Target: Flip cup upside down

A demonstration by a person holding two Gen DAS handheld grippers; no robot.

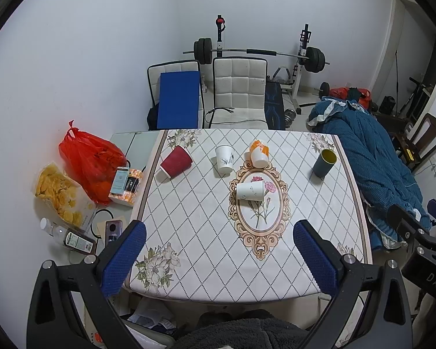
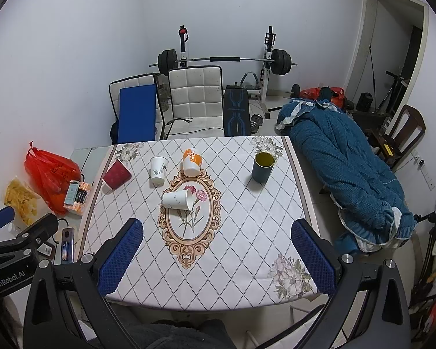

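Note:
Several cups are on the patterned table (image 1: 206, 250) (image 2: 247, 232). A dark blue cup (image 1: 324, 163) (image 2: 263, 167) stands upright with its yellow inside showing, at the far right. A white cup (image 1: 249, 190) (image 2: 177, 199) lies on its side on the oval motif. A red cup (image 1: 175, 161) (image 2: 116, 177), a white leaf-print cup (image 1: 224, 159) (image 2: 158, 170) and an orange-and-white cup (image 1: 259, 152) (image 2: 191, 162) stand upside down at the back. My left gripper (image 1: 218, 257) and right gripper (image 2: 216, 257) are open and empty above the table's near edge.
Left of the table are a red plastic bag (image 1: 87, 160) (image 2: 51, 171), a snack bag (image 1: 62, 195), boxes, a bottle and a phone. Two white chairs (image 1: 238, 93) and a barbell rack (image 1: 258, 53) stand behind. A blue quilt (image 1: 372, 157) (image 2: 343, 168) lies to the right.

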